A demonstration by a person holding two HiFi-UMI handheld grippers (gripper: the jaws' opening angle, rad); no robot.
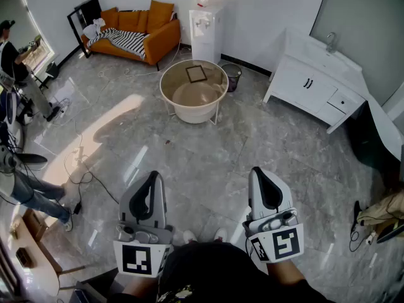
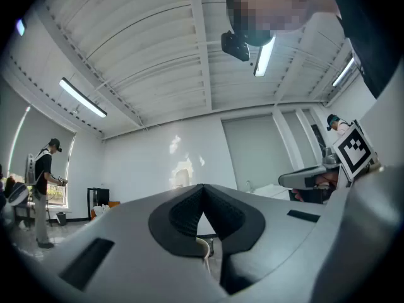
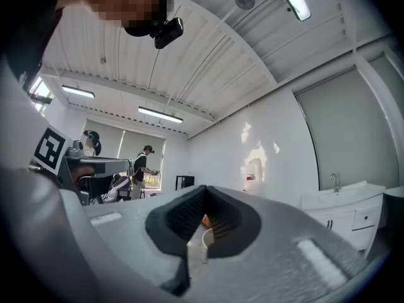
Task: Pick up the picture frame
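A small dark picture frame (image 1: 196, 73) lies on the round beige table (image 1: 173, 96) far ahead of me in the head view. My left gripper (image 1: 151, 180) and right gripper (image 1: 261, 177) hover side by side close to my body, well short of the table, both shut with nothing held. In the left gripper view the left gripper (image 2: 202, 191) points about level at a white wall, its jaws meeting at the tips. In the right gripper view the right gripper (image 3: 203, 193) likewise has its jaws together, with a sliver of the table and orange sofa showing through the gap behind the tips.
An orange sofa (image 1: 140, 27) and a water dispenser (image 1: 206, 29) stand against the far wall. A white sink cabinet (image 1: 315, 84) is at the right, a small bin (image 1: 231, 76) beside the table. People stand at the left (image 1: 11, 55). Cables trail on the marble floor (image 1: 76, 163).
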